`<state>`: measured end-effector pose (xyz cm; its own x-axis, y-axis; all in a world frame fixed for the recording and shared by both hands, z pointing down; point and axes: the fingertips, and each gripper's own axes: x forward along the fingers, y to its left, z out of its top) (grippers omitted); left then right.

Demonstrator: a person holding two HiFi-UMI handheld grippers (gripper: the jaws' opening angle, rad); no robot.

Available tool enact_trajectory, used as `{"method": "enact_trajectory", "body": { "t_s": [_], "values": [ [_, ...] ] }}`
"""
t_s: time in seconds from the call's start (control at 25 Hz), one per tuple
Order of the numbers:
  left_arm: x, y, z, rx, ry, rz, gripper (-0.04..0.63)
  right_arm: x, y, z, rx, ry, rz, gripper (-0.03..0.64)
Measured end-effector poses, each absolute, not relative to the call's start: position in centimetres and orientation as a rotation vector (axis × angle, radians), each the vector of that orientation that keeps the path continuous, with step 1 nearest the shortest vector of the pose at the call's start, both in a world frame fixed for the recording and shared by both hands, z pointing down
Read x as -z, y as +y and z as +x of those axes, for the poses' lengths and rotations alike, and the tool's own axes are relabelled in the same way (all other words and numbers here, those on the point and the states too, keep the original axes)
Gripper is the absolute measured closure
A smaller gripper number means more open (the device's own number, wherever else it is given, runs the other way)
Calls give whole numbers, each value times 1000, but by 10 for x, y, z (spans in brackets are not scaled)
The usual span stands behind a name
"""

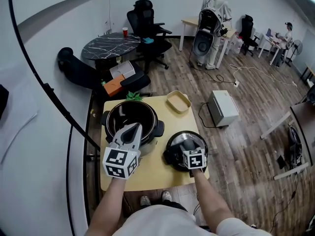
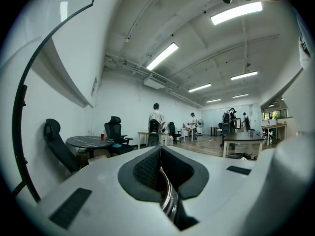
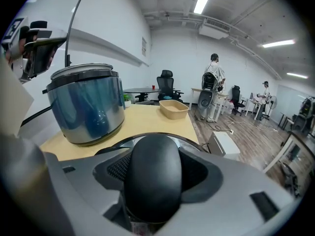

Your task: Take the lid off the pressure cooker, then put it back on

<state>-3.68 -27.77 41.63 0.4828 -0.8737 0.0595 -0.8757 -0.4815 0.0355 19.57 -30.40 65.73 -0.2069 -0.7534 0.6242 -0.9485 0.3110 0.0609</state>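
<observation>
Jaws of the right gripper (image 1: 191,150) are squeezing the smooth, round black handle (image 3: 151,181) of the shiny lid (image 1: 176,142), lying on the desk (image 1: 152,175) beside the pot (image 1: 154,116). Jaws of the left gripper (image 1: 132,131) are pinching its thin metal rim (image 2: 170,200).

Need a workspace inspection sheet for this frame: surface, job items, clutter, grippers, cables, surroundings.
Surface: pale wooden table, no spills seen.
Job's things: pressure cooker open, at left; lid lying on the table to its right.
Clutter: beige tray and small green plant at the far edge.
Grippers: left gripper shut on the cooker's rim; right gripper shut on the lid's black handle.
Cables: white cable on the floor; none seen on the table.
Surroundings: white box on the floor, office chairs, round table, people at desks.
</observation>
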Motion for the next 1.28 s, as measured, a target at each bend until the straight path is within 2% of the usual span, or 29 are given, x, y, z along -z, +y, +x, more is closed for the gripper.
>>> {"method": "enact_trajectory", "body": {
  "t_s": [0.52,0.68,0.76,1.04,1.28],
  "values": [
    [-418,-280,-36,-48,-1559,2641,581,-659,-305,193,-479,-2026,1483,339],
    [-419,-279,-34,-44,-1550,2630,581,-645,-309,190,-481,-2079,1495,264],
    [-419,-280,-34,-38,-1549,2630,581,-633,-312,188,-475,-2108,1501,251],
    [-415,-283,-34,-22,-1550,2648,581,-538,-320,176,-285,-2307,1569,250],
    [-412,-283,-32,-4,-1546,2652,581,-437,-314,165,-47,-2496,1622,313]
  ]
}}
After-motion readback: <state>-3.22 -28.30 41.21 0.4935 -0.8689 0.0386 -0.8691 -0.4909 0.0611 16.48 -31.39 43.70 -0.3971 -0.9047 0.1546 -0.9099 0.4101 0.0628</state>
